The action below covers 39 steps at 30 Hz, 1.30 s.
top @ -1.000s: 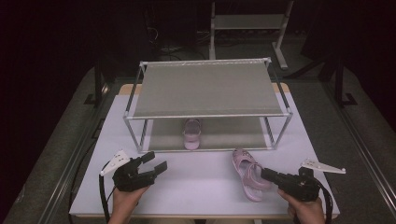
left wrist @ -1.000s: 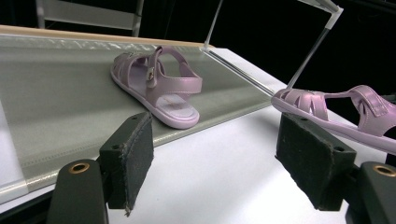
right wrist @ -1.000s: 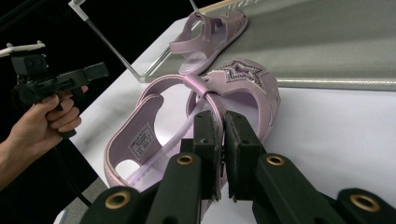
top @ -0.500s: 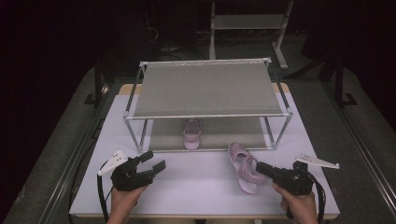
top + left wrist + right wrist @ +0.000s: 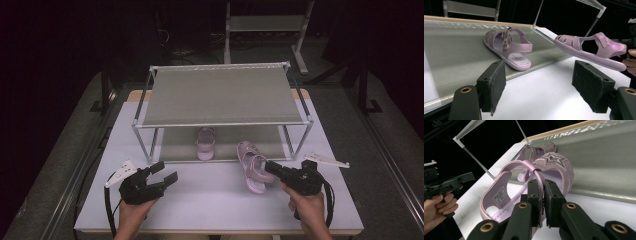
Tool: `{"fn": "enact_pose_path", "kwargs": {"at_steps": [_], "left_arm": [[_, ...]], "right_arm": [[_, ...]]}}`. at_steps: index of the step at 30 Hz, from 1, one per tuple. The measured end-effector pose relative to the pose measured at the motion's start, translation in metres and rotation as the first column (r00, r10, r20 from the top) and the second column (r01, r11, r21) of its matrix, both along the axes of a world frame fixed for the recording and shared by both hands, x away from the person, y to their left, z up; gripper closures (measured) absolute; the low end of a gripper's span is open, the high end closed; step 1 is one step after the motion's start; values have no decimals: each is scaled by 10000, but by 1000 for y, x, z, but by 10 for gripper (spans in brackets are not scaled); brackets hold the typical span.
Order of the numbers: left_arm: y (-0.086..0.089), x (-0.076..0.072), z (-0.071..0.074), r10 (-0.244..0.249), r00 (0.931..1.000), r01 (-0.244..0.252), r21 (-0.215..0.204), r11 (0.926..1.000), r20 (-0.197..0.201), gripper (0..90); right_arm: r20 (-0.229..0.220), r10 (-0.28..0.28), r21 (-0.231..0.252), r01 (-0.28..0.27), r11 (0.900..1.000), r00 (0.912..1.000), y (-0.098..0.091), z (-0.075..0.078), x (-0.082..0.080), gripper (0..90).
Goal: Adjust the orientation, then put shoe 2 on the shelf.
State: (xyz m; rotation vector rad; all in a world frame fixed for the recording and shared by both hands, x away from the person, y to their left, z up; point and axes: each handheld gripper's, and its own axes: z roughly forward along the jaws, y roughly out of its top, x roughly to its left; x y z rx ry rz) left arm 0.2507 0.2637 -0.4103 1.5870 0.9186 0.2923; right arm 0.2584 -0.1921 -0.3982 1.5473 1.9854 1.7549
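On the one white table (image 5: 215, 200) stands one two-shelf rack (image 5: 220, 95). Two pink sandals: one sandal (image 5: 205, 142) lies on the lower shelf; the other sandal (image 5: 251, 166) hangs off the table by the rack's front edge, toe toward the shelf. Two grippers: the right gripper (image 5: 270, 167) is clamped on that sandal's strap, while the left gripper (image 5: 166, 172), well apart, is spread wide, holding nothing.

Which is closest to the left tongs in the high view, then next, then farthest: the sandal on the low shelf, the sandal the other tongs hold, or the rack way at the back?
1. Sandal on the low shelf, just ahead and right of the left tongs.
2. Held sandal, farther right, in the right tongs.
3. Back rack, far off beyond the table.
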Motion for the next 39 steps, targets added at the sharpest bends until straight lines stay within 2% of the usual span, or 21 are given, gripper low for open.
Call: {"fn": "enact_pose_path", "kwargs": {"at_steps": [8,18,25,39], "left_arm": [[1,0,0,-20,10000,20,-2,10000,7,267],[4,0,1,21,10000,-21,-59,10000,7,266],[1,0,1,-43,10000,43,18,10000,14,254],[0,0,1,-65,10000,65,29,10000,27,253]], "right_arm": [[156,-267,202,264,9994,9995,12,-3,12,834],[275,-385,103,382,9992,9989,29,-5,26,834],[405,-660,157,654,9977,9970,34,-7,32,834],[660,-968,-11,971,9953,9931,55,-17,57,834]]}}
